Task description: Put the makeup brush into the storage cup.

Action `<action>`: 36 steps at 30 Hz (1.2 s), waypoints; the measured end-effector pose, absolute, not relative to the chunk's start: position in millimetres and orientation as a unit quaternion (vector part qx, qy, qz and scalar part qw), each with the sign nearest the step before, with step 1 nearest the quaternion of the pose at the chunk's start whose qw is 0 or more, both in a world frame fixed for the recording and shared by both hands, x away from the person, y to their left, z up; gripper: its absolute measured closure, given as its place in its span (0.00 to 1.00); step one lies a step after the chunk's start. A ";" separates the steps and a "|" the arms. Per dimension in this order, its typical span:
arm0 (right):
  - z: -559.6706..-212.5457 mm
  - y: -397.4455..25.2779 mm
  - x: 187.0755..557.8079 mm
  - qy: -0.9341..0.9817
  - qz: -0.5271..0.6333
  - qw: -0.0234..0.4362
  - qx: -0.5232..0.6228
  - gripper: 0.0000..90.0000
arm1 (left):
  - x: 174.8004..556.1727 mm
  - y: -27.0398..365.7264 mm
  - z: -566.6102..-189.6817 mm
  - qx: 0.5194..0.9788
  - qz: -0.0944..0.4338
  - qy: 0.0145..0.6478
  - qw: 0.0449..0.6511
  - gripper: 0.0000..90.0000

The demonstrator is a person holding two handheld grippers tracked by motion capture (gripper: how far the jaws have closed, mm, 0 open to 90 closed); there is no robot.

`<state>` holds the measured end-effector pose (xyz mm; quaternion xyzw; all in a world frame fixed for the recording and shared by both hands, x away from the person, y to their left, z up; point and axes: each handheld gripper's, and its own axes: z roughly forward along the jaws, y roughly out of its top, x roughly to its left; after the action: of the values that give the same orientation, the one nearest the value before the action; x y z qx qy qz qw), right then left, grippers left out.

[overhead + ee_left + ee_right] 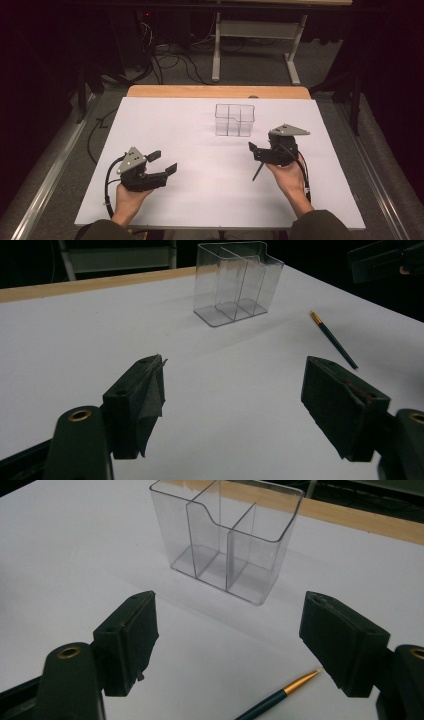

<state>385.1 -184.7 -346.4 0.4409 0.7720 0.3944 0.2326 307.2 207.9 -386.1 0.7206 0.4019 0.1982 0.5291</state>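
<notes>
Two hand-held grippers over a white bench [200, 200], both with jaws spread apart and holding nothing.

Left gripper [162, 162] toward the near left corner of the bench, gripped by the left hand [129, 197], its jaws pointing toward the right edge and slightly away. In the left gripper view, wide gap between the two black jaws, bare white surface between them.

Right gripper [256, 150] on the right side of the bench, about halfway between near and far edges, held by the right hand [287, 177]. Jaws wide apart in the right gripper view, aimed at the clear organizer [227, 535].

Clear organizer [234, 120] upright toward the far edge, a little right of centre, split by clear walls into several compartments, all seemingly without contents, though the clear plastic makes that hard to judge.

Dark thin brush [277, 695] with a gold ferrule flat on the bench, just below the right gripper's jaws in the right gripper view, untouched by either jaw. In the high view, brush [257, 172] just beside the right hand, on its left. In the left gripper view, brush [334, 340] lying well apart from the organizer [235, 282], toward the right edge.
</notes>
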 end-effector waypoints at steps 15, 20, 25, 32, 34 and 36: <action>-342.1 -188.6 387.6 0.775 0.368 0.212 0.468 0.28 | 307.9 208.7 -386.5 0.722 0.201 0.404 0.525 0.28; -340.6 -187.0 391.1 0.782 0.346 0.205 0.476 0.27 | 308.2 208.6 -386.6 0.720 0.202 0.405 0.526 0.28; -338.5 -184.6 391.8 0.787 0.334 0.202 0.477 0.26 | 308.2 208.1 -386.7 0.722 0.203 0.403 0.524 0.28; -334.4 -184.6 396.1 0.791 0.313 0.188 0.491 0.24 | 308.1 208.0 -386.6 0.721 0.208 0.405 0.522 0.28; -333.9 -183.7 396.8 0.794 0.300 0.183 0.497 0.24 | 308.2 208.6 -386.6 0.720 0.207 0.406 0.523 0.28; -333.5 -183.3 397.8 0.796 0.292 0.178 0.499 0.24 | 308.4 209.3 -386.2 0.719 0.211 0.407 0.522 0.28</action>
<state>397.8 -183.3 -333.5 0.4989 0.7963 0.2918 0.1784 308.4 209.3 -386.2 0.7192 0.4073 0.2115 0.5217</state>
